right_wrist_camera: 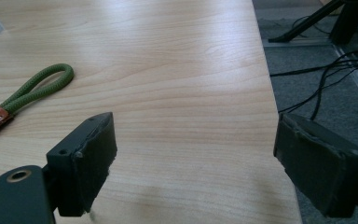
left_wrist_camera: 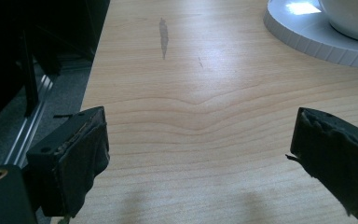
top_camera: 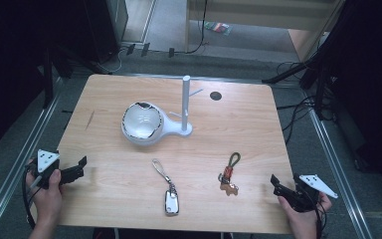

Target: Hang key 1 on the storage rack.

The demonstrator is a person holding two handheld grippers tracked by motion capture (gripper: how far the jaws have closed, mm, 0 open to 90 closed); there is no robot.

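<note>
The desk (top_camera: 104, 199) carried a white stand with a bowl (top_camera: 142, 123), and nearer me two keychains. My right tool (top_camera: 280, 185), jaws spread and empty, sat just right of the green-looped keychain (top_camera: 230, 174), whose length ran away from me. My left tool (top_camera: 77, 169), also spread, lay farther from the silver key fob (top_camera: 171, 201).

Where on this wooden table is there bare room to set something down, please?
The wooden table is bare along its left side, between the left gripper and the white bowl on its white stand. The right side, beyond the green-looped keychain up to the round black hole, is free too. The middle front is crowded by that keychain and the silver car key.
</note>
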